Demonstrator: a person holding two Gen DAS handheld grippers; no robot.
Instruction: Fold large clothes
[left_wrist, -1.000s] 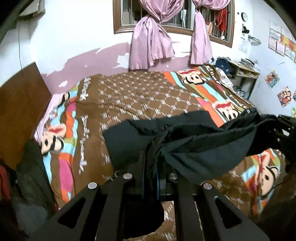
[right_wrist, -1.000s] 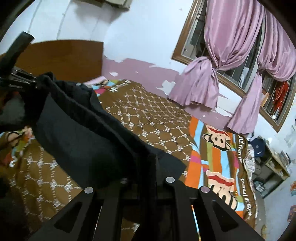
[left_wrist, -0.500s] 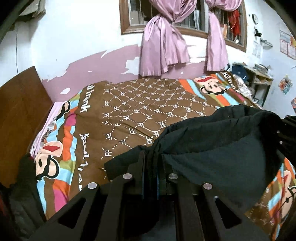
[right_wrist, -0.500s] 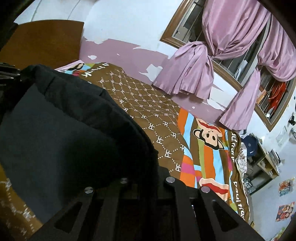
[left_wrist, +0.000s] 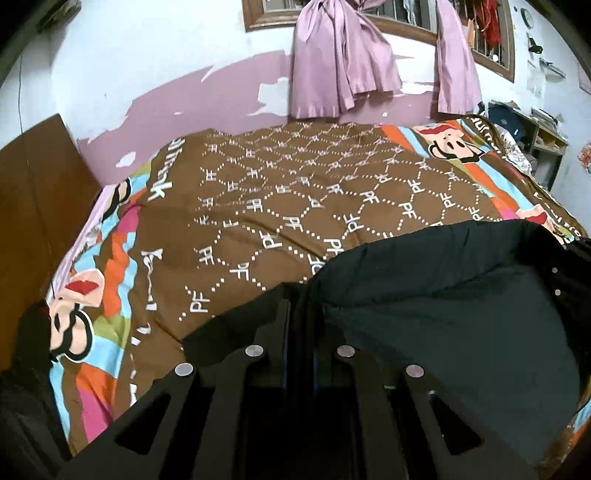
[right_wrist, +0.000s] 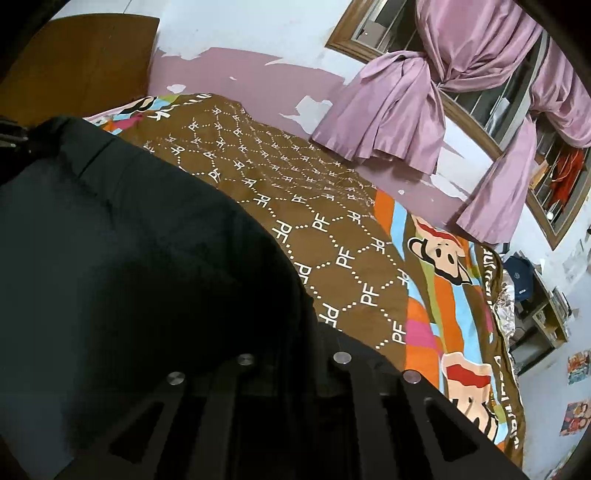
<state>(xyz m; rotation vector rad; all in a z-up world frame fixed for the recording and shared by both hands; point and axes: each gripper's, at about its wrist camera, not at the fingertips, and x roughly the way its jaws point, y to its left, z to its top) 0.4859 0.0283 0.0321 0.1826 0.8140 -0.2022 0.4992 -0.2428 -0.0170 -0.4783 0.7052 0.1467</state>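
Both fingers of your left gripper (left_wrist: 300, 314) were clamped together on a bunched edge of the black garment (left_wrist: 461, 314), with cloth filling the narrow slot between them. Your right gripper (right_wrist: 295, 332) was likewise pinched on the garment (right_wrist: 129, 258); fabric spilled over its fingers, so only their bases showed, yet the cloth ran straight down between them. You held the garment stretched between the two grippers above the near part of the brown patterned bedspread (left_wrist: 295, 206), and it sagged in a broad fold there. Whether its lower edge touched the bedspread could not be told. From your left wrist view, the right gripper's dark body (left_wrist: 570, 273) sat at the garment's far end. Beyond the bedspread's far edge hung the pink curtains (left_wrist: 340, 62) against the peeling wall. At the bedspread's head end stood a wooden headboard (right_wrist: 74, 66), and past its foot end a cluttered shelf (right_wrist: 535, 306).
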